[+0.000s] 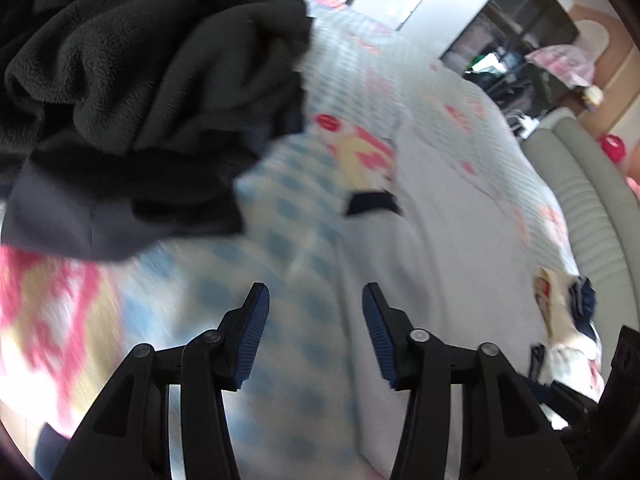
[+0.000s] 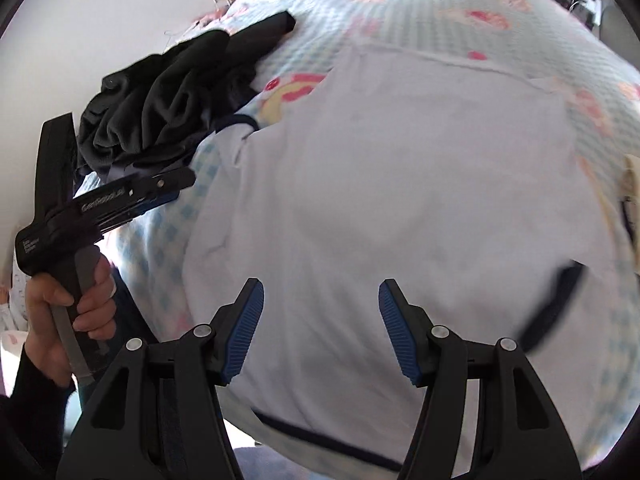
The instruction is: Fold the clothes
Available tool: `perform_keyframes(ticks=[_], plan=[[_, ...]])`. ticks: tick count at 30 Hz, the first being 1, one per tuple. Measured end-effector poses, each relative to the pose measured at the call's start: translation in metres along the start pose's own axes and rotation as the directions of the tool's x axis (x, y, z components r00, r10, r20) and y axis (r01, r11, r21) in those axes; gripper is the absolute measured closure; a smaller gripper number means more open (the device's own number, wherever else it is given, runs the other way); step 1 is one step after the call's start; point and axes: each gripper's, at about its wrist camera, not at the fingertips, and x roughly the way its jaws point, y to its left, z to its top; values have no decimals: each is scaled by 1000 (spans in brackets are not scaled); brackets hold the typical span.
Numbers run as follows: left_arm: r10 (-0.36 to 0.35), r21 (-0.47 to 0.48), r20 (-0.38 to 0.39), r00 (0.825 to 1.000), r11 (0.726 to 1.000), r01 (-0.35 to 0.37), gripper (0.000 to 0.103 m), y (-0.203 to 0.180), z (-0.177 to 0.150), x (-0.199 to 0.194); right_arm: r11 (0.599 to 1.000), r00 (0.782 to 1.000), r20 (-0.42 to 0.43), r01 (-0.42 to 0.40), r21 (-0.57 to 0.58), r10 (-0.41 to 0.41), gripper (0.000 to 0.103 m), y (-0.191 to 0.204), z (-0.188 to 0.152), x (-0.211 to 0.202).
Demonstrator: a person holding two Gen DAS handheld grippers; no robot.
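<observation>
White cloth with dark trim, a shirt (image 2: 400, 200) lies spread mostly flat on the checked bedspread (image 2: 420, 12), filling the middle of the right wrist view; whether it is laid out for folding or already part folded cannot be told. To its left, touching one trimmed edge, sits a crumpled heap of black clothes (image 2: 168, 92). The right gripper (image 2: 321, 320) hovers over the shirt's near part, jaws released and empty. The left gripper (image 1: 316, 332), held in a hand (image 2: 72, 308) at the left, is also released and holds nothing, pointing along the bed beside the black heap (image 1: 140, 80). The risk I see: a pinch could catch bedspread along with shirt, or the left gripper could snag the heap and drag it over the shirt.
</observation>
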Motion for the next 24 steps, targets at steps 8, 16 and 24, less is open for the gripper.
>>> perform_keyframes(ticks=[8, 16, 24], plan=[[-91, 64, -68, 994, 993, 95, 54, -12, 12, 41, 999, 997, -63, 35, -10, -36, 41, 11, 7, 44], [-95, 133, -23, 995, 986, 97, 100, -28, 9, 37, 998, 995, -85, 57, 4, -57, 40, 9, 3, 56], [-69, -76, 69, 995, 994, 75, 100, 30, -3, -21, 998, 996, -70, 57, 42, -54, 40, 1, 4, 44]])
